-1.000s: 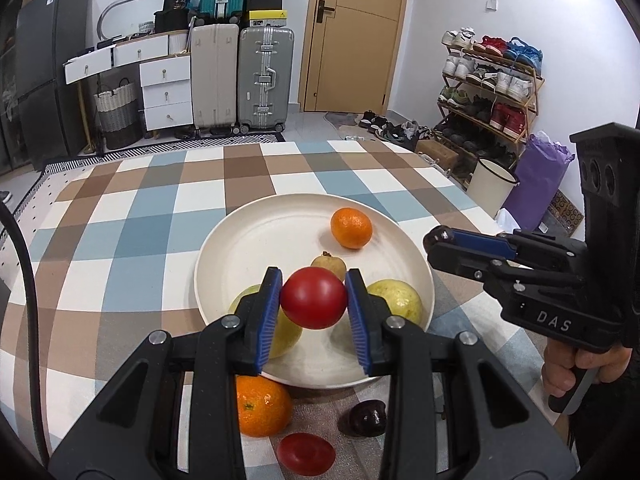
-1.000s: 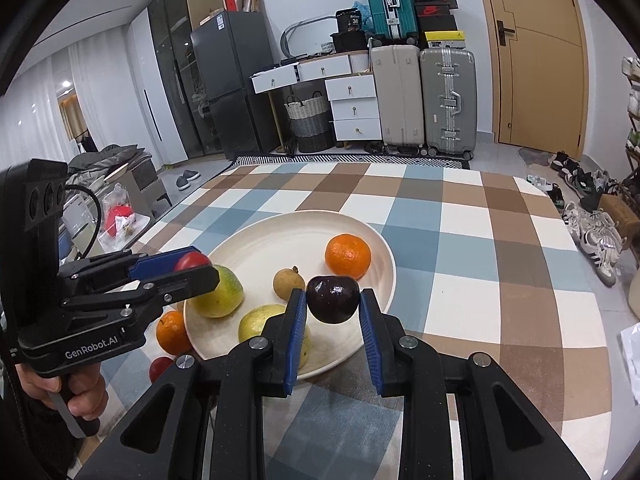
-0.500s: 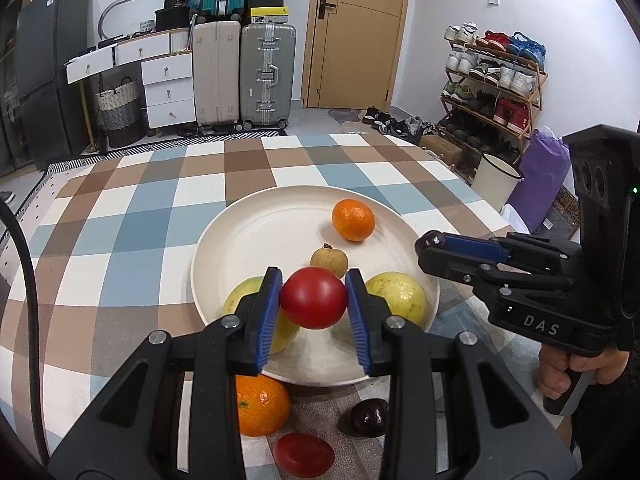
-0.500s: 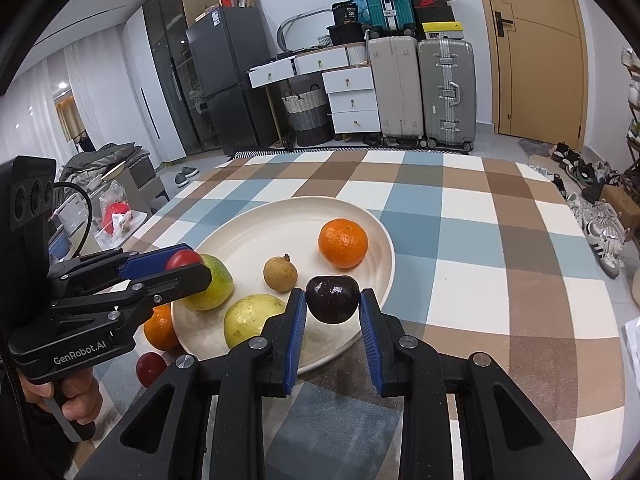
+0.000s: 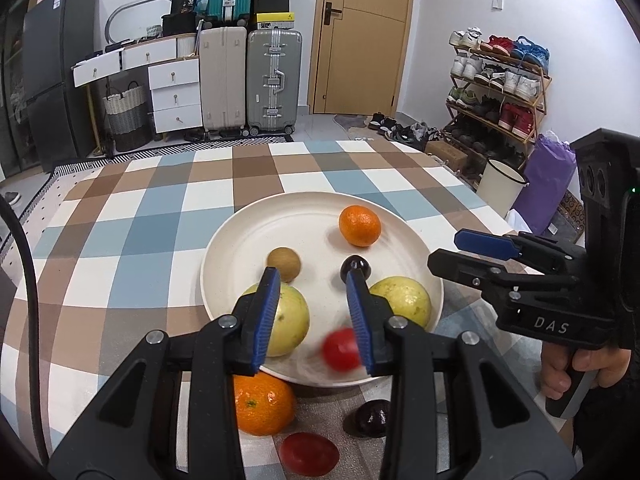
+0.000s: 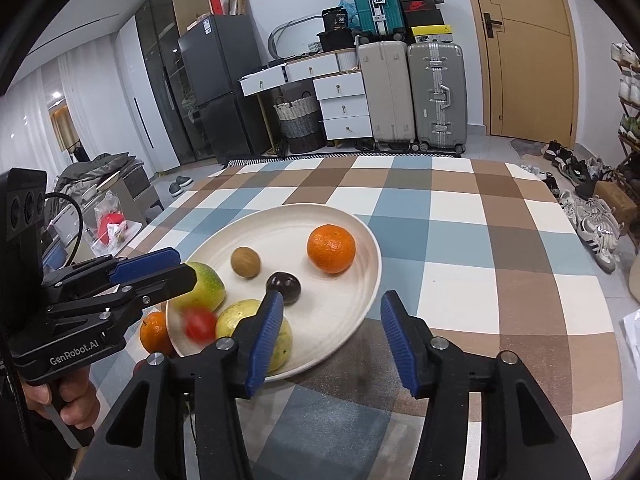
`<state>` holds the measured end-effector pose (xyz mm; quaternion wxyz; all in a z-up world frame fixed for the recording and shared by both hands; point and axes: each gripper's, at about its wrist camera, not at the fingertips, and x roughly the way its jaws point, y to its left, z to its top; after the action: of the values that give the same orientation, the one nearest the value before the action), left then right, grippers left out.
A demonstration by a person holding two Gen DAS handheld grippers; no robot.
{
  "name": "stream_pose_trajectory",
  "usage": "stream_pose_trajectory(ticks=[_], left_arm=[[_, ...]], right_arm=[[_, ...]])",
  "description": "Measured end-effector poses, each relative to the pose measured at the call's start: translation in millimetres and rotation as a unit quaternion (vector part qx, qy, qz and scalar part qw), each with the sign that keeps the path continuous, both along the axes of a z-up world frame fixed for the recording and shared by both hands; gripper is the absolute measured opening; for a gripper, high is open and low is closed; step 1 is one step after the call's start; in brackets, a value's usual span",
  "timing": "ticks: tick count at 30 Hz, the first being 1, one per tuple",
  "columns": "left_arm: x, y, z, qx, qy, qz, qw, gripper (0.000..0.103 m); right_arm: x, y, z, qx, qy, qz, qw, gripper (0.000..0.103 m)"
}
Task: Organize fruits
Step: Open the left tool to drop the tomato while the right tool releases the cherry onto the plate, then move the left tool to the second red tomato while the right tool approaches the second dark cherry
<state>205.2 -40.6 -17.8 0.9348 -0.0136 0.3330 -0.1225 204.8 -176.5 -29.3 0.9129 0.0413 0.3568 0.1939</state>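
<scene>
Three fruits lie off the plate on the bench [image 5: 120, 216], nearest the person and beneath the left gripper [image 5: 312, 312]: an orange [image 5: 262, 404], a dark plum [image 5: 372, 418] and a red fruit [image 5: 308, 454]. These appear to be the pieces not yet collected, and the left gripper sits nearer to them than the right; the right wrist view shows only the orange at the plate's near-left rim. All three lie below and behind the left gripper's tips, so the next pick would call for a pull back and a dip.

Left gripper: jaws opening, nothing pressed between the pads. A blurred red tomato [image 5: 340, 350] is just below the right pad, over the near rim of the plate [image 5: 224, 248], apparently in the act of dropping in.

Right gripper [image 6: 332, 332]: jaws opening and standing wide, empty. It hangs over the plate's near-right edge.

Plate contents, near to far: the tomato, a green-yellow fruit [image 5: 288, 320] at near left, a yellow fruit [image 5: 404, 300] at near right, a dark plum on the plate [image 6: 284, 286] just ahead of the right gripper's left pad, a small brown fruit [image 5: 284, 264], and a second orange [image 5: 359, 226] farthest back. None touches its neighbour, as far as can be judged.
</scene>
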Motion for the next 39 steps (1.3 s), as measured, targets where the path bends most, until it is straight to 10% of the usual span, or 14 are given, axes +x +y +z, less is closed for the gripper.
stream_pose_trajectory(ticks=[7,14,39], left_arm=[[-8.9,8.7,8.2,-0.006,-0.020,0.019,0.9996,0.083],[-21.2,19.7,11.5,0.003,-0.020,0.036,0.9991,0.100],[-89.8,48.5,-7.1,0.012,0.012,0.065,0.9977,0.102]], right_arm=[[-3.9,-9.1,4.7,0.011,-0.010,-0.017,1.000,0.089],[-3.4,-13.4,3.0,0.002,0.007,-0.043,0.999,0.102],[-65.0,21.7,11.9,-0.030,0.039,-0.003,0.999,0.102]])
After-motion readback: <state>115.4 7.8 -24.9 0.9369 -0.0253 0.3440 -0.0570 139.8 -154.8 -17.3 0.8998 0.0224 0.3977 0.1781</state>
